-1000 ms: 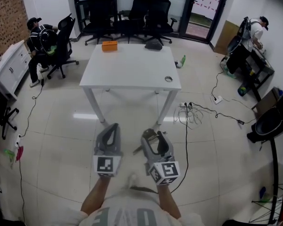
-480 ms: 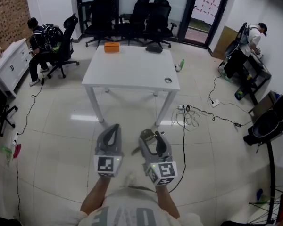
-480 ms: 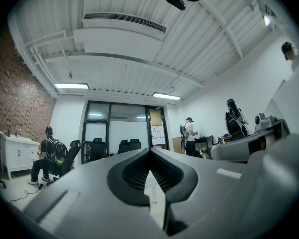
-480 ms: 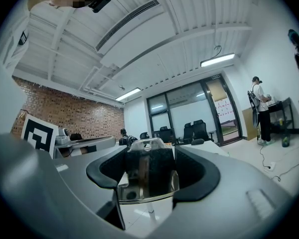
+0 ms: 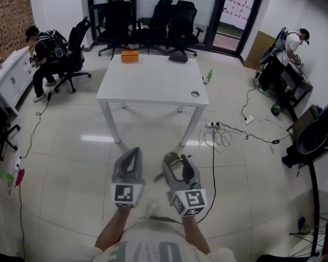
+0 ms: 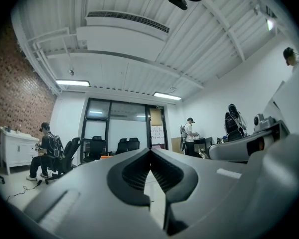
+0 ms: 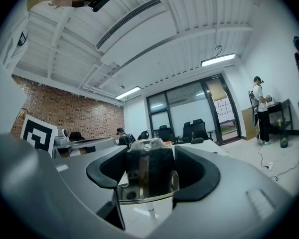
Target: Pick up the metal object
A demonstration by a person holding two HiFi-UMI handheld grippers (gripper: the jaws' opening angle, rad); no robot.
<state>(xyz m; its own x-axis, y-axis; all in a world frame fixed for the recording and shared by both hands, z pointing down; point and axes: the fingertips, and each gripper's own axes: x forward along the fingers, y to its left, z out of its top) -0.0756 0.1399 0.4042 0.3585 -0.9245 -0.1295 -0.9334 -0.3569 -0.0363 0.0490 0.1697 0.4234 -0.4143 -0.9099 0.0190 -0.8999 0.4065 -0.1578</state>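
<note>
Your right gripper [image 7: 150,156] clamps the metal object [image 7: 147,183] between its jaws, so carry it level; the left gripper [image 6: 149,152] beside it is closed and empty.

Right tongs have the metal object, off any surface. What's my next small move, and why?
Probably carry the metal object toward the white table: the right tongs grip it in the air, and the table stands ahead across the floor.
</note>
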